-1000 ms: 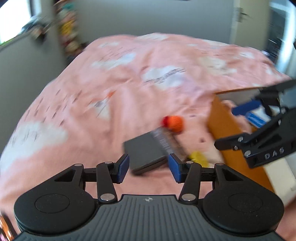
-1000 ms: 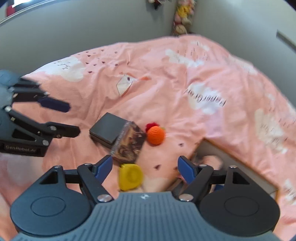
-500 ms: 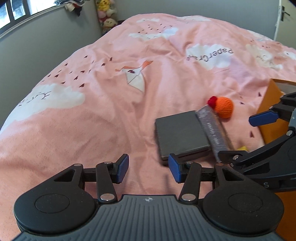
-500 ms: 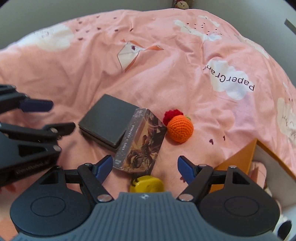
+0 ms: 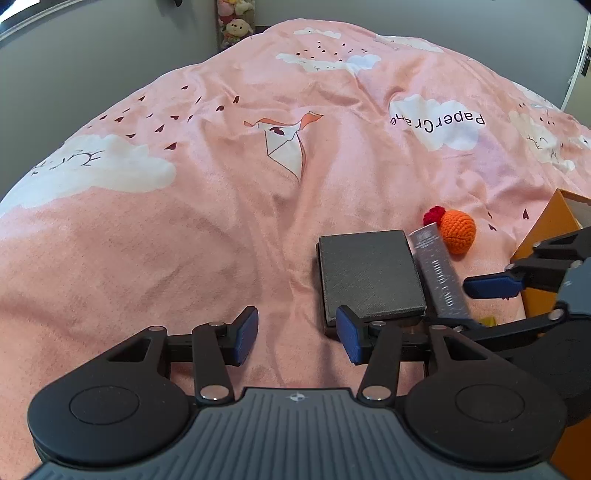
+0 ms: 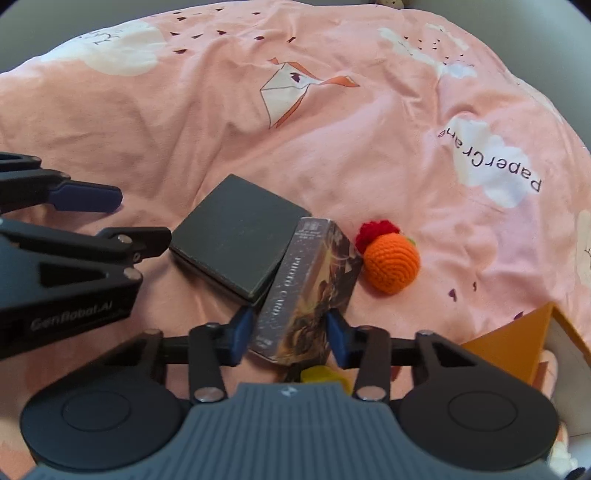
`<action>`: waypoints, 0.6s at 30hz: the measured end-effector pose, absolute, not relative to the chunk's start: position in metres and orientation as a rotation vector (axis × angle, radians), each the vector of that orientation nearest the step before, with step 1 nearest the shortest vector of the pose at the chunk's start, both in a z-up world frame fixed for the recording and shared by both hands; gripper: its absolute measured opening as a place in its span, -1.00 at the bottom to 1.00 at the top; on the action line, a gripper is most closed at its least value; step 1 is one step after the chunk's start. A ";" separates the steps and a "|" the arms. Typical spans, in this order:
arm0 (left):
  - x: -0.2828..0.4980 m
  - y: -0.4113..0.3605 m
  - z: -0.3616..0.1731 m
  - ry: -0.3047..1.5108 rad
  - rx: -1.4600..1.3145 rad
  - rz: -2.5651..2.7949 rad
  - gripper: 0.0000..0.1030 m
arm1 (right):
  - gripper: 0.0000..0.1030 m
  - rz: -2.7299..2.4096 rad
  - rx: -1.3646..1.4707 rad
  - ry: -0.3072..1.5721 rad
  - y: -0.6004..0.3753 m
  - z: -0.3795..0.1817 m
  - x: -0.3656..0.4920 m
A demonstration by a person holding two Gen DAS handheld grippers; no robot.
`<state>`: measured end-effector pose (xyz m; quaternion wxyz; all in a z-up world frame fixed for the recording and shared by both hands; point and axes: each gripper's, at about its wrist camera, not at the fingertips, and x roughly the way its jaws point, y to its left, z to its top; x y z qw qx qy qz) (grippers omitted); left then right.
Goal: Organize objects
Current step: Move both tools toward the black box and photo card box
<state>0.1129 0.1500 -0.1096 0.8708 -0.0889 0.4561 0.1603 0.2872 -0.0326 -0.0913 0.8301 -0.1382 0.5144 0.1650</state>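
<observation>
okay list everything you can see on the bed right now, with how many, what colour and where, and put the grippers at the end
duvet: one, pink with white clouds, covers the bed.
flat case: one, dark grey, lying mid-bed.
photo card box: one, dark printed, leaning on the flat case's edge.
crocheted ball: one, orange with a red tuft, beside the photo card box.
yellow object: one, mostly hidden under the right hand-held gripper.
cardboard box: one, orange, at the bed's right edge.
plush toys: several, mixed colours, by the far wall.
left hand-held gripper: black, blue pads, open, empty, near the flat case.
right hand-held gripper: black, blue pads, has just been closing around the photo card box.
</observation>
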 end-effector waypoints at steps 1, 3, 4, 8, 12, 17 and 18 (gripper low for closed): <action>0.113 0.151 -0.109 0.953 -0.193 0.334 0.13 | -0.18 0.341 -0.300 1.085 -0.035 -0.088 0.286; 0.113 0.151 -0.109 0.954 -0.206 0.331 0.13 | -0.19 0.311 -0.319 1.068 -0.040 -0.082 0.285; 0.113 0.152 -0.109 0.956 -0.211 0.327 0.13 | -0.19 0.296 -0.323 1.065 -0.042 -0.081 0.287; 0.116 0.154 -0.109 0.967 -0.233 0.302 0.13 | -0.19 0.272 -0.313 1.085 -0.051 -0.084 0.300; 0.121 0.161 -0.107 0.974 -0.255 0.272 0.13 | -0.19 0.283 -0.245 1.127 -0.062 -0.091 0.317; 0.132 0.169 -0.111 1.006 -0.299 0.253 0.25 | -0.15 0.317 -0.172 1.150 -0.069 -0.093 0.331; 0.134 0.171 -0.112 1.009 -0.312 0.254 0.29 | -0.15 0.324 -0.164 1.153 -0.069 -0.094 0.334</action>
